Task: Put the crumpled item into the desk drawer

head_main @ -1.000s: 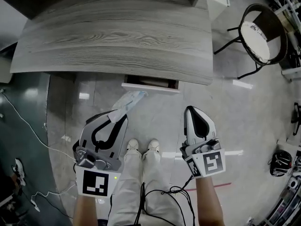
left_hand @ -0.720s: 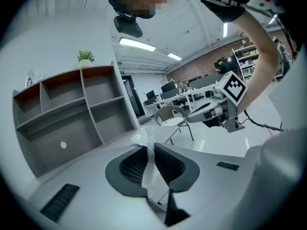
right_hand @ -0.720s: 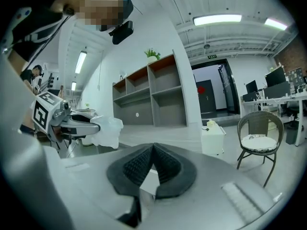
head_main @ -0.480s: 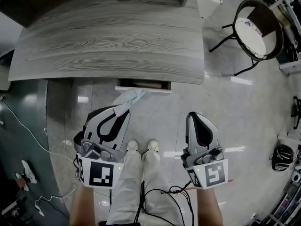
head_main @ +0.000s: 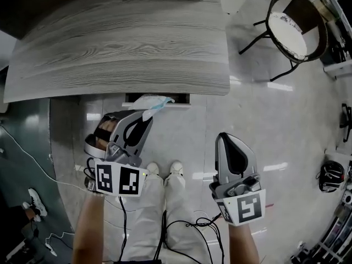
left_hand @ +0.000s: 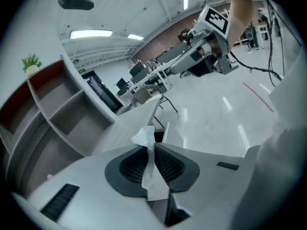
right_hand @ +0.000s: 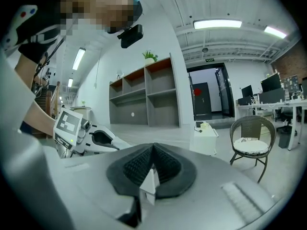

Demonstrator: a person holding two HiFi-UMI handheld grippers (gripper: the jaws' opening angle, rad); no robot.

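White crumpled item [head_main: 151,102] pinched by left gripper [head_main: 144,117], drawer [head_main: 180,99] ajar, right gripper [head_main: 227,139] pressed together

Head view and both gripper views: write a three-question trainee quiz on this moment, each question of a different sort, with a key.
1. True or false: the left gripper is shut on the crumpled item.
2. Pick one. The desk drawer is: A, pushed fully shut; B, pulled open under the desk edge; C, taken out and lying on the floor.
3. Short answer: in the head view, which gripper is closer to the desk drawer?

Key: 1 true; 2 B; 3 the left gripper.
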